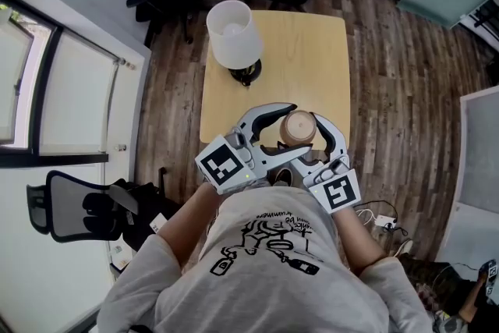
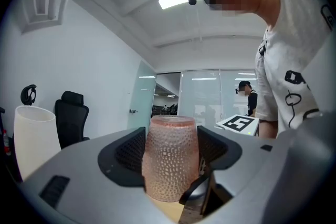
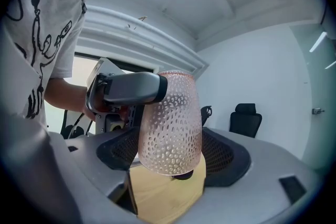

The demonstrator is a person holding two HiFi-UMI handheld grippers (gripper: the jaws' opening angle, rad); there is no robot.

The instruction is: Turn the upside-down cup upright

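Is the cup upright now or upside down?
Upside down. In both gripper views the cup has its narrow closed base on top and its wider mouth facing down toward the table.

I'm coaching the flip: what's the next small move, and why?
Probably pinch the left tool firmly onto the cup: its pads flank it closely, the base faces up, and the right tool brackets it too, so grip before rolling.

Left of the left gripper (image 2: 171, 150), the white table lamp (image 1: 232, 31) is standing in the way. That gripper's jaw is lying just ahead of the right gripper (image 3: 170, 150); rightward, bare tabletop (image 1: 312, 58) is lying open.
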